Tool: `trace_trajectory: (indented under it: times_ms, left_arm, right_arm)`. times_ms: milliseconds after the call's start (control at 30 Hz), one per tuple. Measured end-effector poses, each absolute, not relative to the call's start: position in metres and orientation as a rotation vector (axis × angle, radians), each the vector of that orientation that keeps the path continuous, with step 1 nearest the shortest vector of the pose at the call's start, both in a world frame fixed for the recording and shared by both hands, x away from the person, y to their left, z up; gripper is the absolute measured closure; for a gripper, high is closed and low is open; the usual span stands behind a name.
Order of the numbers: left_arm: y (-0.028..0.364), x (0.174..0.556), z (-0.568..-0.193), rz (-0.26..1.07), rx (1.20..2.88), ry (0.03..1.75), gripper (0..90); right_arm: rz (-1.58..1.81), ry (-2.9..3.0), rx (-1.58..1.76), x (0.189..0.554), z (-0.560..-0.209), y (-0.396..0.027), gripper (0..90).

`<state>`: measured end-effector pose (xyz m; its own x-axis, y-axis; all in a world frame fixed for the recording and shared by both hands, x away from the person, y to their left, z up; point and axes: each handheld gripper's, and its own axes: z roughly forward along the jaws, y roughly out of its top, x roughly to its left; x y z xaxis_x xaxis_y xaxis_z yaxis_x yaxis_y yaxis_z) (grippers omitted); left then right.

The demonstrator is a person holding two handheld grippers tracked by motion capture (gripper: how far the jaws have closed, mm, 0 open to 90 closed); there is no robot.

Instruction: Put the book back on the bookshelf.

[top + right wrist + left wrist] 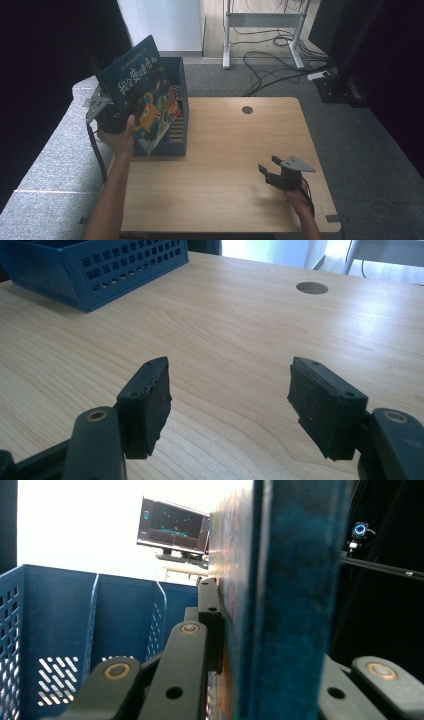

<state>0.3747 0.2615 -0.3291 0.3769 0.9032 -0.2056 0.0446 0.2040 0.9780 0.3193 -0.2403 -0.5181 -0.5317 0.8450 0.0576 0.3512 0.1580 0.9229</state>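
A picture book point(142, 95) with a blue cover and a cartoon animal is held tilted above the blue perforated crate point(181, 107) at the table's left. My left gripper point(117, 112) is shut on the book's lower left edge. In the left gripper view the book point(280, 595) stands edge-on between the jaws, with the crate point(75, 630) behind and to the left. My right gripper point(267, 167) rests low over the table's front right, open, with nothing between its pads point(147, 400). In the right gripper view the crate point(100, 265) sits at the far left.
The wooden table point(225, 150) has a round cable hole point(247, 109) near its far edge. Several books stand inside the crate. Cables and desk legs point(227, 35) lie on the floor beyond. A monitor point(172, 525) shows far off in the left gripper view.
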Motion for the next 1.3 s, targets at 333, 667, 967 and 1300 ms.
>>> trace_trajectory:
  times_ms: [333, 667, 967, 1300]
  left_arm:
    - [0.255, 0.384, -0.335, 0.782, 1.225, 1.027, 82.6]
    - [0.250, 0.395, -0.340, 0.789, 1.216, 1.052, 82.6]
    - [0.247, 0.401, -0.342, 0.794, 1.211, 1.054, 82.6]
    - [0.237, 0.408, -0.349, 0.815, 1.214, 1.059, 82.6]
  right_arm:
    - [1.360, 1.955, 1.138, 0.318, -0.518, -0.242, 32.1]
    - [1.362, 1.957, 1.137, 0.319, -0.518, -0.243, 32.1]
    - [1.362, 1.930, 1.146, 0.318, -0.518, -0.244, 32.6]
    - [1.364, 1.929, 1.151, 0.317, -0.518, -0.244, 32.5]
